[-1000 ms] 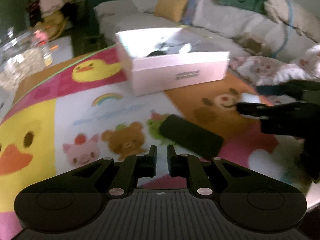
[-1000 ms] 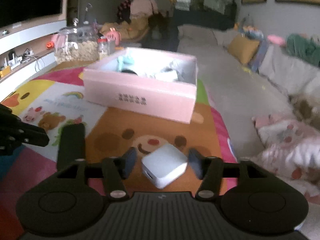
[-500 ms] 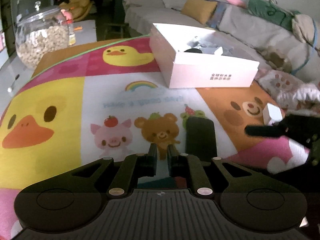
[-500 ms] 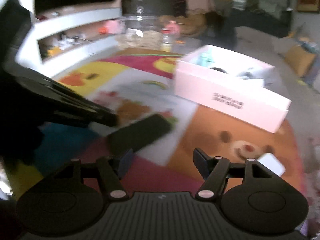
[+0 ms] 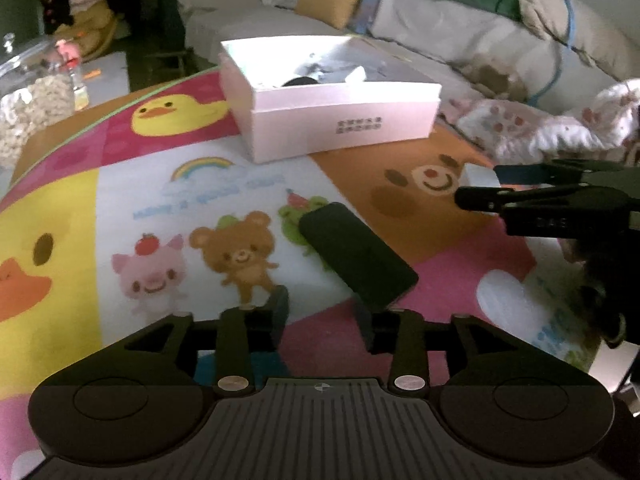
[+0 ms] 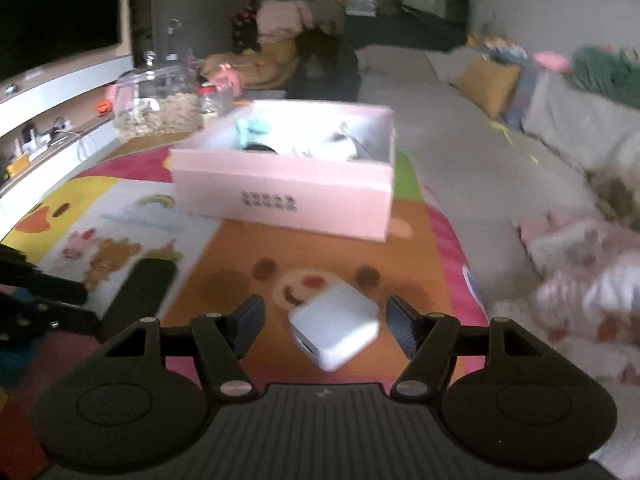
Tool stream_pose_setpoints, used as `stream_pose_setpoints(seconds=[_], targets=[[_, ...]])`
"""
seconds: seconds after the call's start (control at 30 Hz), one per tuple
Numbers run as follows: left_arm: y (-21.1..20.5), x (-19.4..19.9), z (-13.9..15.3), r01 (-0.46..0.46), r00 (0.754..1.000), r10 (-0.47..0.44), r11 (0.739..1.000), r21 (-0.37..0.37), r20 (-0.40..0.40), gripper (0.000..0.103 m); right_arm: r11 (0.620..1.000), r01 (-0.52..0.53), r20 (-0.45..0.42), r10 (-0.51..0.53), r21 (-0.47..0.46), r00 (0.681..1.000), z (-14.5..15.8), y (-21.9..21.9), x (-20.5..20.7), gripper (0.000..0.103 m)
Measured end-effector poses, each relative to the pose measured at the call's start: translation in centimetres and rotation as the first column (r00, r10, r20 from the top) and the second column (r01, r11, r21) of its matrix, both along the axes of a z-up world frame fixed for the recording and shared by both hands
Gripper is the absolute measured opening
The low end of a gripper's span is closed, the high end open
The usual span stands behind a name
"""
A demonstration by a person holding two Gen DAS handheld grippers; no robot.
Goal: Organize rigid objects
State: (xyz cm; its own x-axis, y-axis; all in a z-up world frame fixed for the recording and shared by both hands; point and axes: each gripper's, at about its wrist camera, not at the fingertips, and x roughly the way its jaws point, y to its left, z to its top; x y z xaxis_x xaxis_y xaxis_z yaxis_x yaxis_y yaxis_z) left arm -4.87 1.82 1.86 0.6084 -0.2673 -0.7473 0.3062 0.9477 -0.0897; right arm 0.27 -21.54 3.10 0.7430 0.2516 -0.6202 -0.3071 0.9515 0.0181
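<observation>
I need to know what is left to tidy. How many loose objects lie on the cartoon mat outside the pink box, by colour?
Black: 1, the flat black case
White: 1, the white charger block
Total: 2 loose on the mat, outside the pink box; both grippers are open.

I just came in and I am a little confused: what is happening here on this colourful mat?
A person is tidying small objects with two handheld grippers. The right gripper is open around a white adapter on the mat. The left gripper is open just before a black bar-shaped object. The pink box behind already holds some items.
</observation>
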Motion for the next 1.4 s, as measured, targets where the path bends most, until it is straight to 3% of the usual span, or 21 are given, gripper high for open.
stream_pose_setpoints(seconds=[0.1,0.3,0.4,0.73,1.0,1.23,1.4], targets=[[-0.8,0.2,0.1,0.001,1.0,-0.001,1.0,0.018,-0.009,0.048,1.0,0.009,-0.018,-0.009,0.012,1.0,-1.2,-0.3,0.2,0.069],[-1.6,2.8,0.8,-0.091,0.994,0.081,0.987,-0.135,-0.076,0.047,0.999,0.008,-0.012,-0.008,0.045,1.0,-1.1,-0.6,-0.2,0.07],[-3.3,4.2,0.4,-0.095,0.993,0.088,0.991,-0.096,-0.08,0.047,0.998,0.013,-0.01,-0.013,0.057,1.0,-1.0,-0.8,-0.2,0.07],[-7.1,5.7,-0.3,-0.038,0.999,0.036,0.996,0.084,0.034,0.049,0.995,0.029,-0.019,-0.028,0.092,0.999,-1.1,-1.4,0.0,0.071],[-6.7,5.9,-0.3,-0.038,0.999,0.036,0.997,0.068,0.02,0.049,0.996,0.029,-0.021,-0.028,0.089,0.999,-1.1,-1.2,-0.1,0.072],[-5.3,5.6,-0.3,0.005,1.0,-0.006,1.0,0.03,0.02,0.044,0.997,0.023,-0.023,-0.021,0.08,1.0,-1.2,-1.1,0.0,0.074],[-2.9,5.0,-0.3,0.037,0.998,-0.04,0.997,0.07,0.045,0.043,0.998,0.016,-0.018,-0.015,0.053,1.0,-1.2,-0.7,-0.1,0.076]])
